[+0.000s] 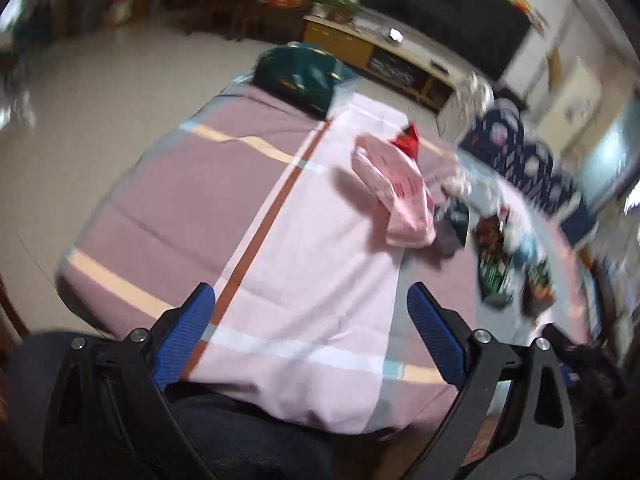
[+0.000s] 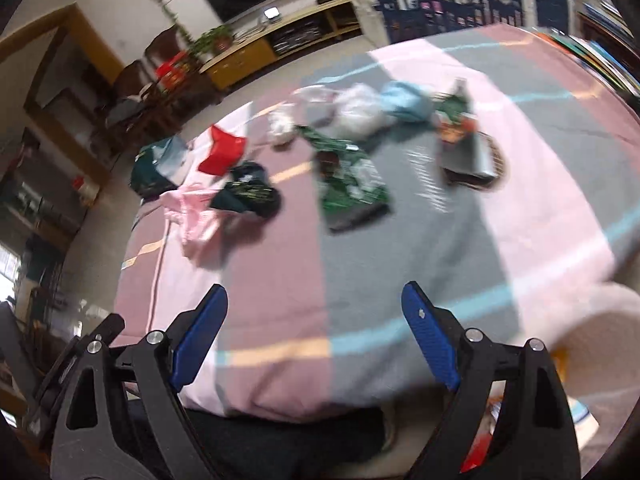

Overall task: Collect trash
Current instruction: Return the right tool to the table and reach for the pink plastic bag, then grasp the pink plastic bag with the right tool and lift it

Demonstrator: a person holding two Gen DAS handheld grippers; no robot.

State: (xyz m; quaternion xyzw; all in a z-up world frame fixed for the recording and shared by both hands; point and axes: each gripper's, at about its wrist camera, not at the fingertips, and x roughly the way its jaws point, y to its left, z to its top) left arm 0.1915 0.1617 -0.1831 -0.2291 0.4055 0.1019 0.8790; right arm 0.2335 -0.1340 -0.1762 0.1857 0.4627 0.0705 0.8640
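Looking on: both tools hang over the near edge of the cloth-covered desk (image 2: 280, 264), aimed down at the scattered trash, nothing picked up
Left tool (image 1: 311, 334): blue pads wide apart, only striped cloth showing between them
Right tool (image 2: 315, 332): pads likewise spread, empty, bare cloth beneath
Where the trash is: in the right wrist view it lies across the upper middle of the frame, a pink plastic bag (image 2: 192, 210) at the left, a dark crumpled wrapper (image 2: 250, 192) touching it, a red scrap (image 2: 222, 156) just above, a green snack packet (image 2: 348, 178) in the centre, white and pale blue wads (image 2: 380, 110) behind, a grey-and-orange packet (image 2: 464, 140) to the right
Same pink bag (image 1: 394, 196) in the left wrist view: right of centre, red scrap (image 1: 408, 142) peeking above it
Risk, thin bags: I'd guess a pad pressing flat film could slide it along the cloth or pinch the cloth itself, dragging neighbours with it
Risk, overlap: pink bag and dark wrapper touch, so closing on one may lift or flick the other off the desk's left edge
Risk, aim: both views are smeared, so a hurried reach could land between pieces
Hard to make out: right side of the left wrist view is badly blurred, packets there unreadable
Cut off: a pale rounded shape fills the lower right of the right wrist view, I cannot tell what it is
Hidden: no bin or collecting bag can be picked out for certain
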